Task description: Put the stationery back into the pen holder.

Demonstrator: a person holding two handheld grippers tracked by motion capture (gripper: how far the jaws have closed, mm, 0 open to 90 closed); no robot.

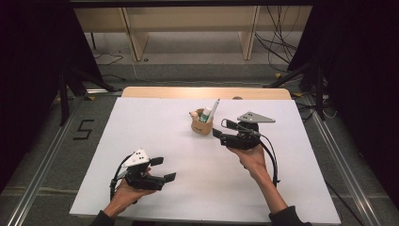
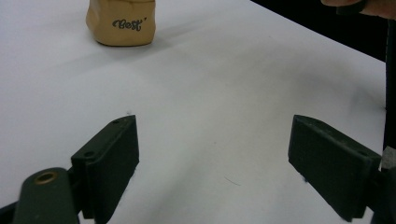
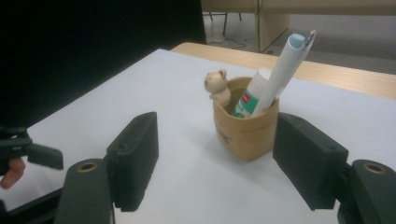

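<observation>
A tan pouch-like cup [image 1: 202, 125] stands at the middle back of the white table. It holds a white pen [image 3: 285, 65], a glue stick [image 3: 250, 95] and a small bear figure [image 3: 217, 86]. My right gripper [image 1: 221, 129] sits just right of the cup and points at it, jaws open. In the right gripper view the cup [image 3: 245, 133] stands just beyond the gap between the pads [image 3: 135, 154], untouched. My left gripper [image 1: 163, 168] rests near the front left, open with nothing in it. The left gripper view shows the cup [image 2: 121, 23], lettered "Best", far ahead.
The white sheet [image 1: 155, 117] covers the table, with a wooden edge [image 1: 207, 92] at the back. Black curtains flank both sides. Wooden shelving and cables lie on the floor beyond. A hand [image 2: 369, 5] shows at the top right of the left gripper view.
</observation>
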